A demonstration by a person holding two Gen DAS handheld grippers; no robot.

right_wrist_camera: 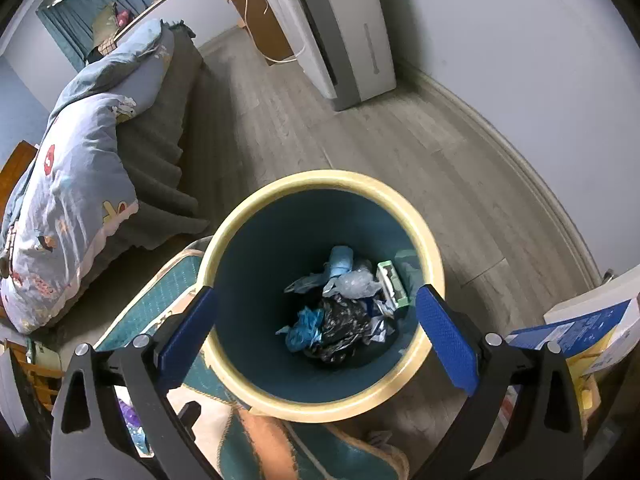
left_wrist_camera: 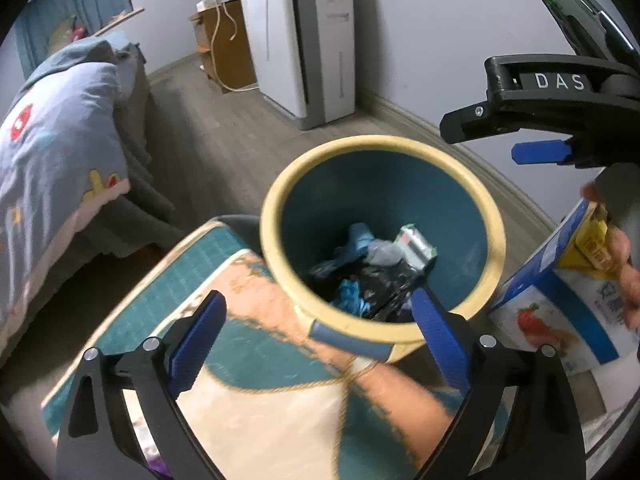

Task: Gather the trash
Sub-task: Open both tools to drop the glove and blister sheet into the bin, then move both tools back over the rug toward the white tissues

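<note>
While we are hovering both empty, wide-open grippers, left [left_wrist_camera: 318, 326] and right [right_wrist_camera: 316, 324], over the cream-rimmed teal round bin [right_wrist_camera: 432, 256], a blue-and-white carton [left_wrist_camera: 560, 320] is crowding its right side.

Grey wood-plank floor [right_wrist_camera: 360, 128] meets pale wall [right_wrist_camera: 500, 20]; white upright appliance [left_wrist_camera: 304, 40] against it, blue patterned quilt [right_wrist_camera: 80, 184] on grey-skirted bed [right_wrist_camera: 168, 152].

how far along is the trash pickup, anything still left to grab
Done: the bin already holds a black bag, blue wrappers and a small green-and-white box. In hand: nothing; the right gripper is open above the bin, and the left gripper is open too. Left: possibly the blue carton beside the bin.
</note>
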